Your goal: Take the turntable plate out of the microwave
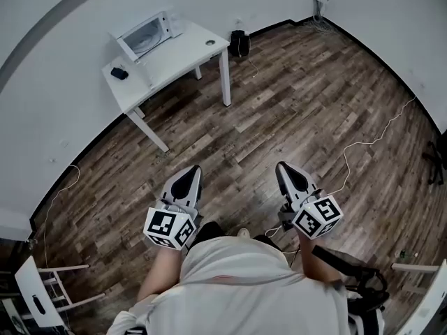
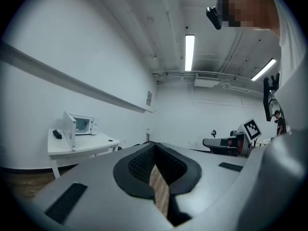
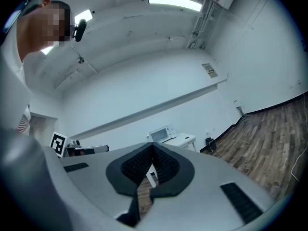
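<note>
A white microwave (image 1: 147, 35) stands at the far end of a white table (image 1: 178, 60) against the wall, a long way ahead of me. Its door (image 2: 69, 129) hangs open in the left gripper view; the microwave (image 3: 160, 134) also shows small past the right jaws. The turntable plate is too small to make out inside. My left gripper (image 1: 191, 173) and right gripper (image 1: 283, 167) are held side by side in front of my body over the wooden floor, both shut with nothing between the pads. Neither is near the table.
A small black object (image 1: 119, 73) and a small round thing (image 1: 210, 42) lie on the table. A black box (image 1: 239, 42) sits on the floor by the wall. White cables (image 1: 370, 142) trail over the floor at right. A chair (image 1: 42, 285) stands at lower left.
</note>
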Demonstrator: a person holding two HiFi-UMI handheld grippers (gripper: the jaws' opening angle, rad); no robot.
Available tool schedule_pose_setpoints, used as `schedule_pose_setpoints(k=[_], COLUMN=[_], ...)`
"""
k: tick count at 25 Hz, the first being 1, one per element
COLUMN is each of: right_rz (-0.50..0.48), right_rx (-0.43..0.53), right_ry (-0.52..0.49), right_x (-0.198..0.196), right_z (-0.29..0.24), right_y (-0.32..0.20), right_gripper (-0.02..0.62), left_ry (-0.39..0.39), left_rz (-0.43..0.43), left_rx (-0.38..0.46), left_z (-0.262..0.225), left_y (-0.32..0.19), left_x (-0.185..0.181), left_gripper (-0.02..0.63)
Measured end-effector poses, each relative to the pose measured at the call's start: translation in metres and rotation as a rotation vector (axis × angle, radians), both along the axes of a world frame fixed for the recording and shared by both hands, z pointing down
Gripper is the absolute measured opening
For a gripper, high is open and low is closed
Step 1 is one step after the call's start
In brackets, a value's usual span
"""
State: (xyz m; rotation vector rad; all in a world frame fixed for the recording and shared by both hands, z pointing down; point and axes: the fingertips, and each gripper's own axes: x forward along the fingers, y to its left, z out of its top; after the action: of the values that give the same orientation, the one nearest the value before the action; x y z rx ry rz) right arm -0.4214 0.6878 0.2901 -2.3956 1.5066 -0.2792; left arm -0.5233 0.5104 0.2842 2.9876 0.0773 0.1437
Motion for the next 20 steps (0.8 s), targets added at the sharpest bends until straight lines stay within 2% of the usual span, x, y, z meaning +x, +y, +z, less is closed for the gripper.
schedule_pose_setpoints(k=[8, 20], right_rz=[-0.006, 0.063], right_rx=[-0.012, -0.037], right_ry=[-0.006, 0.017], right_x=[0.034, 0.126], right_z=[0.012, 0.001], right_y=[-0.008, -0.042], right_gripper=[0.003, 0.003], left_ry=[0.006, 0.042], left_rz=[0.005, 0.063], left_rx=[-0.021, -0.051], left_z=[0.010, 0.002], left_y=[-0.010, -0.055], left_x=[0.044, 0.149], left_gripper=[0.009, 0.009])
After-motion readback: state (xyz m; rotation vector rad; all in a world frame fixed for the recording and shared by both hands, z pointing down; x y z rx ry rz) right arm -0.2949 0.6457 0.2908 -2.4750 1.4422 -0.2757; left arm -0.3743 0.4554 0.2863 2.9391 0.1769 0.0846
